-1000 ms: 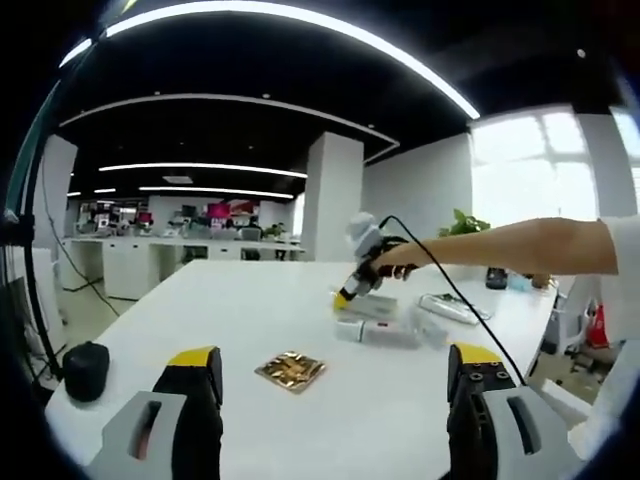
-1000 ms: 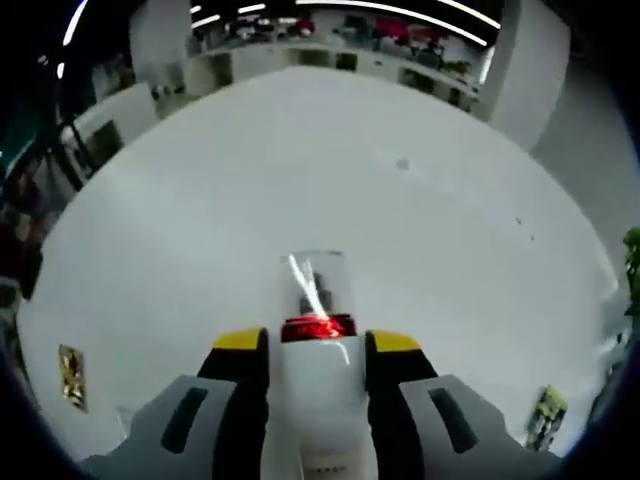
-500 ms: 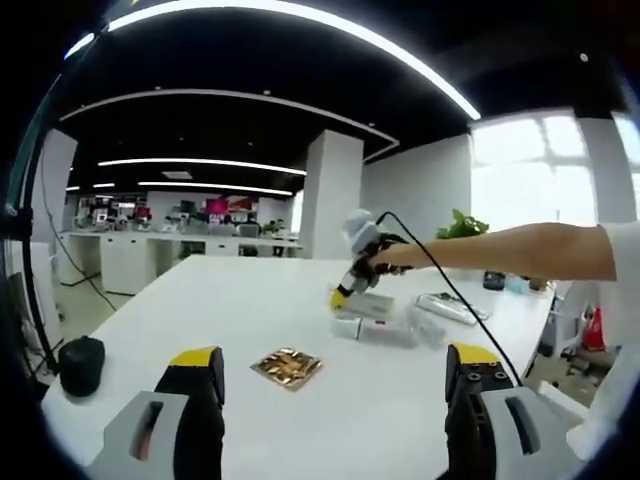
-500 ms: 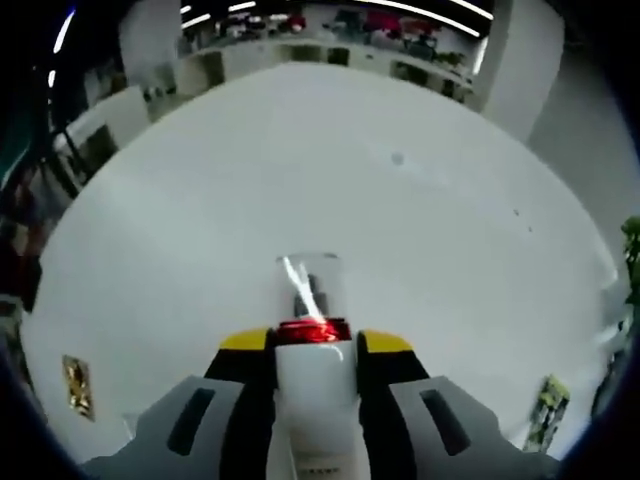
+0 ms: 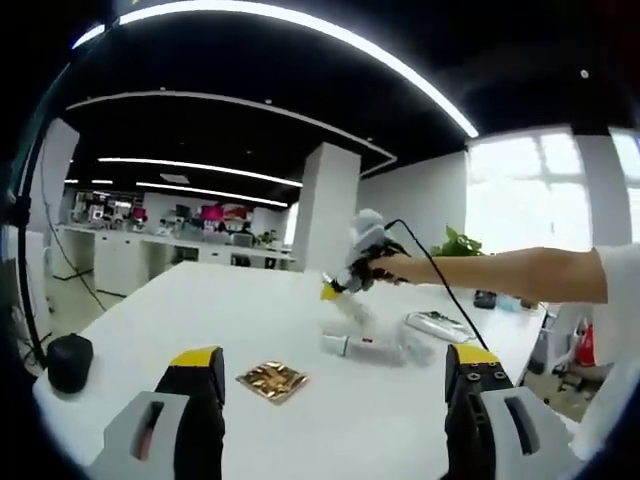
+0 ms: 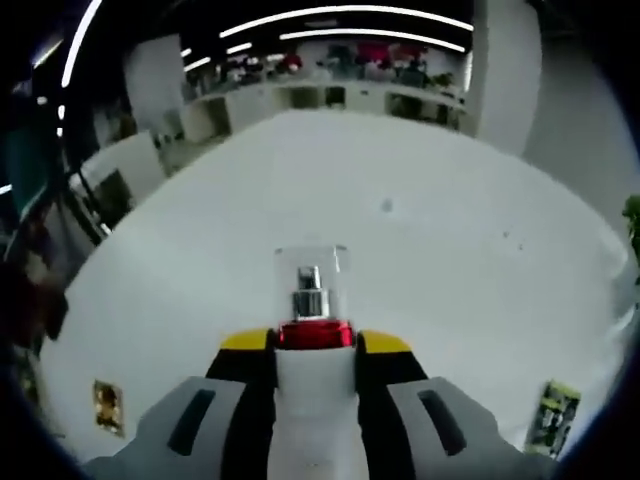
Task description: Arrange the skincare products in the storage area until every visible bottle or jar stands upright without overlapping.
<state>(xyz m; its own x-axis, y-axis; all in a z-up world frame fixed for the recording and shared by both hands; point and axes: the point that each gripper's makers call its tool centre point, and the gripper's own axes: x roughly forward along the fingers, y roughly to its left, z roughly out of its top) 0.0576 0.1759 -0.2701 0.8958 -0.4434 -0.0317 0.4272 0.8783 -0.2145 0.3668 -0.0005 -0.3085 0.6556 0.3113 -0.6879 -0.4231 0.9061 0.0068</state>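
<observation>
Right tongs (image 6: 313, 345) clamp a white spray bottle (image 6: 312, 400) by its neck/shoulder, just under the red collar (image 6: 314, 333); clear cap (image 6: 311, 282) w/ nozzle sticks out past the tips. In the left gripper view the same tongs (image 5: 332, 291) are up off the surface (image 5: 200, 330), bottle body angling down from them, not yet vertical.

Left tongs (image 5: 335, 372) are spread wide, nothing between them, hovering low over the near edge of the surface.

Ahead of the left tongs, between them and the right tongs: another bottle (image 5: 375, 346) lying on its side, clear pouch/packet (image 5: 438, 325) beyond it to the right, gold foil square (image 5: 271, 379) just ahead-left. Black round object (image 5: 68, 362) far left.

Step in hand, as I read it: stand the held bottle up. To do well: rotate wrist till base points straight down, pick a bare patch well apart from the lying bottle + packet, lower till base sits flat, then let go slowly. Grip is high near the cap, so the body may swing; go slow. Left tongs are free to steady or take the lying one next.
</observation>
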